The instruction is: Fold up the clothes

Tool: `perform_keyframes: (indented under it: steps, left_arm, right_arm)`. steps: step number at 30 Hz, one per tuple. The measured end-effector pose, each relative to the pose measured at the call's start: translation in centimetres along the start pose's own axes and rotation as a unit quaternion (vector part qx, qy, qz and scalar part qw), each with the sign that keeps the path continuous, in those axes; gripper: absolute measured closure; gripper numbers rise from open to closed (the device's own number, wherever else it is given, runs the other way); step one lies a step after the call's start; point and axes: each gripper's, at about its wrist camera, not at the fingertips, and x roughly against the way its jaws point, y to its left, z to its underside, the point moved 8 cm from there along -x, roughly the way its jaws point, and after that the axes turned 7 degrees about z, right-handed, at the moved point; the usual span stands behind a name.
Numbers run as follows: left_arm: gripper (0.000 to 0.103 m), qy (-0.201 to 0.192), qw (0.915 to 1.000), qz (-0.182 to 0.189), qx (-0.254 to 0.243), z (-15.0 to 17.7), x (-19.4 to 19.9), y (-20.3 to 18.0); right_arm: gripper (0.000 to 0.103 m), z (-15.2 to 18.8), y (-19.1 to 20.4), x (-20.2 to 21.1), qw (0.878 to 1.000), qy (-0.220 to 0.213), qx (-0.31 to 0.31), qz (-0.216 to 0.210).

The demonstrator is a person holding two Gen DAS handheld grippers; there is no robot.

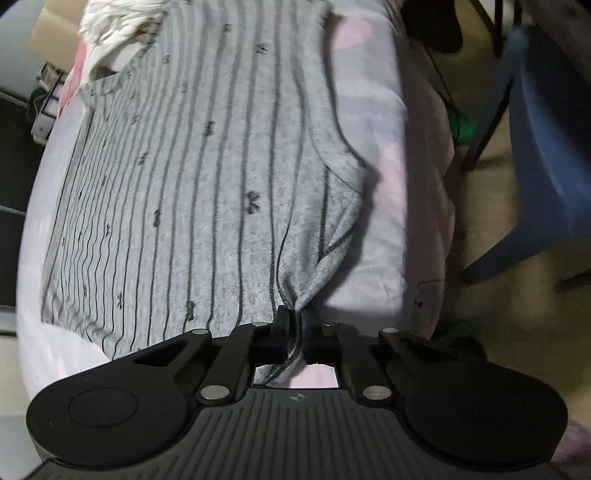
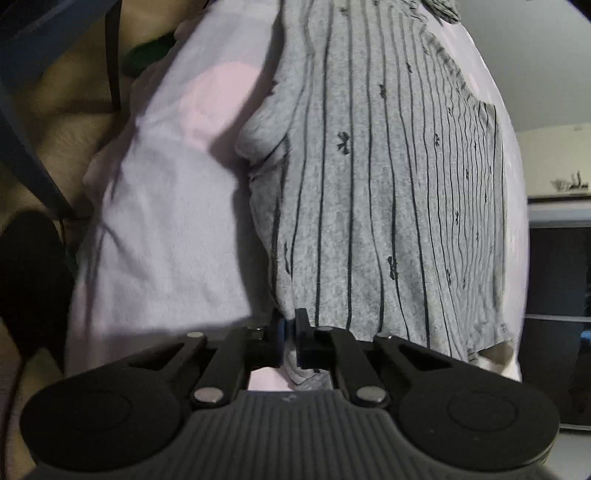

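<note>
Left hand-held gripper was clamped tight on a bunched corner of the grey striped shirt, cloth gathered right between the pads and trailing back through the jaws! Right hand-held gripper was down at its own corner, jaws pressed together with what looked like the shirt's near edge pinched between them, though the hold there was harder to read. The shirt lay spread across the pale lilac bed cover, stripes running away from both cameras, one sleeve crumpled along its side edge. Trouble ahead, by my reckoning: the left bite looked thin, just a twist of fabric, so a quick lift could let it slip out; and if the right hold was only on the hem's lip, the two corners might rise unevenly and drag the fold crooked. The crumpled sleeve could get trapped inside the fold too. As for room, the far side looked generous, plenty of flat shirt and cover to carry the corners over. But the cover's edge dropped off near the shirt, with a blue chair standing just beyond, and a white garment sat bunched at the shirt's far end.
</note>
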Motion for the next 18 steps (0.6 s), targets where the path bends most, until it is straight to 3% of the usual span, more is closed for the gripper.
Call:
perform_keyframes:
  steps: [5, 13, 18]
  left_arm:
    - [0.1, -0.005, 0.9989, 0.034, 0.032, 1.2, 3.2, 1.2]
    - [0.1, 0.029, 0.9949, 0.091, 0.032, 2.1, 2.7, 0.6]
    - [0.1, 0.04, 0.9935, 0.104, 0.024, 2.0, 1.5, 0.3]
  right_arm:
    - [0.098, -0.8, -1.6, 2.4, 0.994, -0.008, -0.074, -0.081]
    - [0.098, -2.6, -1.2, 5.0, 0.975, -0.019, -0.088, -0.201]
    - [0.098, -2.3, 0.3, 3.7, 0.976, 0.0, -0.062, -0.207]
